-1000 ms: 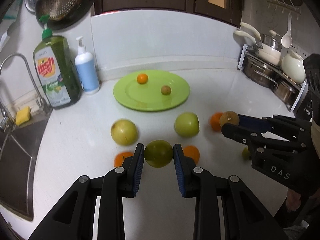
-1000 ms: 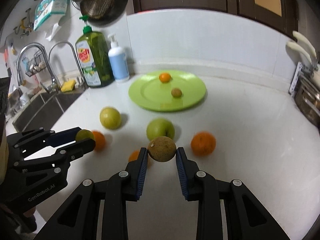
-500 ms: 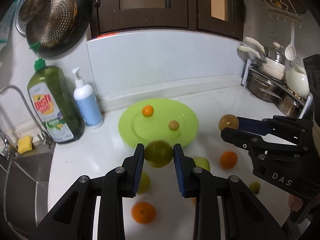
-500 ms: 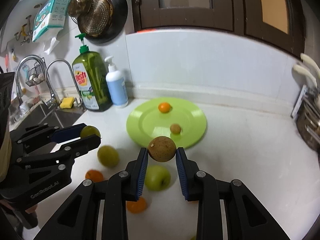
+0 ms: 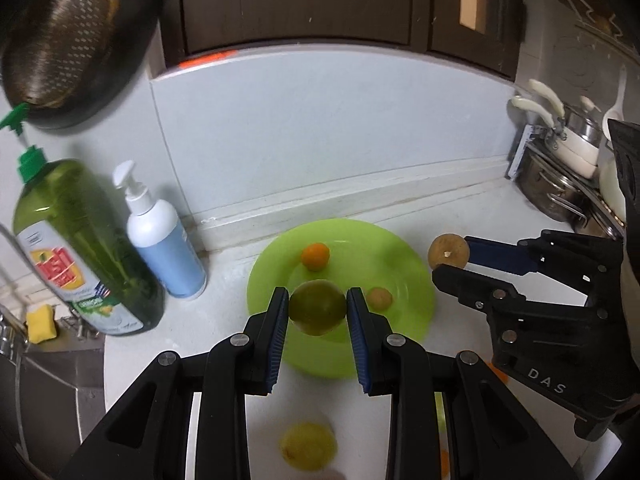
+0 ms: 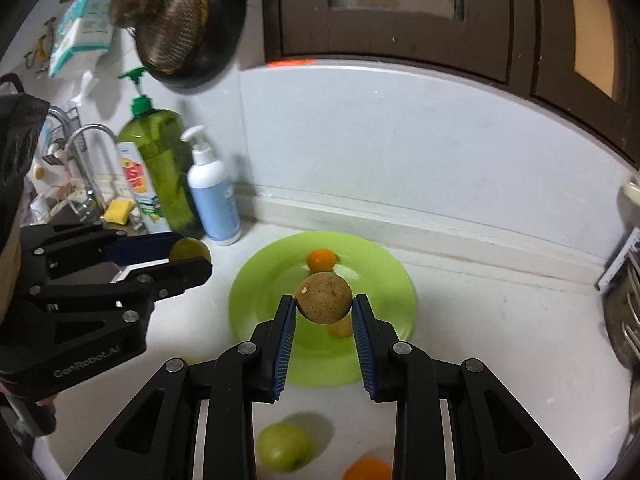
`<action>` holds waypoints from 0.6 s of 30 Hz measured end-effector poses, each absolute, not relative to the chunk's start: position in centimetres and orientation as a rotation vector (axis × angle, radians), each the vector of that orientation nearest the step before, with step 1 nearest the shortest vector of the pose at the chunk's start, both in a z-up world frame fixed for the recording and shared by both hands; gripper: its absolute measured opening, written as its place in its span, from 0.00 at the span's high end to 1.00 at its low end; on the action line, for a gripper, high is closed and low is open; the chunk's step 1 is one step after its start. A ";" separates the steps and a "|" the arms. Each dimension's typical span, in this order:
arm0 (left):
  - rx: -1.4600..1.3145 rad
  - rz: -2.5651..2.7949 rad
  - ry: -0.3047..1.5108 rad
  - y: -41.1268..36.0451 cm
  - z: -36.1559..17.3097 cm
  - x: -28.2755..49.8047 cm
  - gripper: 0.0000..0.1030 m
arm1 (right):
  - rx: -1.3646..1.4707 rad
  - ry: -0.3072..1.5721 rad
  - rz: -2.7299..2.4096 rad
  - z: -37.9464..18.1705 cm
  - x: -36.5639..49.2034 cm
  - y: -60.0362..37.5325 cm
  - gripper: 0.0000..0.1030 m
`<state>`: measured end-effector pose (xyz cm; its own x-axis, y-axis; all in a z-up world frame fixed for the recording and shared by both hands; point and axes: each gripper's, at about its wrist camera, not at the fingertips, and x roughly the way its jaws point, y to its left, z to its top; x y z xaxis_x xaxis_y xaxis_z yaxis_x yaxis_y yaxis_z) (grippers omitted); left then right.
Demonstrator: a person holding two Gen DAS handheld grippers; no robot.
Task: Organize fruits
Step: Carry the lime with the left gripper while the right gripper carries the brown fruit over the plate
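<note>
Left gripper point(image 5: 318, 308) pinches a green fruit point(image 5: 318, 307), right gripper point(image 6: 324, 304) a brown one point(image 6: 324, 298) (both above the plate point(image 5: 400, 248)).

"DAS" on right gripper point(image 5: 450, 266), "GenRobot.AI" on left gripper point(image 6: 188, 258)

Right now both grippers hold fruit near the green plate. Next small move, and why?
Probably lower the left gripper a little toward bare plate, jaws kept shut until its green fruit is nearly down. It hangs over the plate's near half, close to a small brown fruit and a small orange. The right gripper carries a brown fruit.
</note>
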<state>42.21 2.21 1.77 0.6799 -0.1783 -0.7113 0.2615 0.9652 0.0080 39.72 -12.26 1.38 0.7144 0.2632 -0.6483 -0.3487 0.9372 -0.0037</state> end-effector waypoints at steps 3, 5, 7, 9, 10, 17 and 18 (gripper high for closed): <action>0.113 -0.254 0.815 2.2 0.9 44.1 0.71 | -0.139 0.730 0.337 0.6 42.0 -12.2 0.71; 0.111 -0.257 0.836 2.2 0.2 45.4 0.71 | -0.134 0.770 0.343 -0.2 43.8 -12.3 0.71; 0.110 -0.261 0.862 2.1 -0.7 46.8 0.71 | -0.125 0.803 0.352 -0.9 45.3 -12.3 0.71; 0.114 -0.260 0.883 2.1 -1.6 47.8 0.71 | -0.127 0.827 0.349 -1.7 46.6 -12.3 0.71; 0.114 -0.262 0.892 2.0 -1.9 48.2 0.71 | -0.129 0.841 0.349 -2.2 47.4 -12.3 0.71; 0.108 -0.267 0.959 1.7 -4.6 51.1 0.71 | -0.115 0.925 0.358 -4.9 50.8 -12.2 0.71; 0.108 -0.267 0.965 1.7 -4.9 51.3 0.71 | -0.111 0.940 0.361 -5.3 51.3 -12.3 0.71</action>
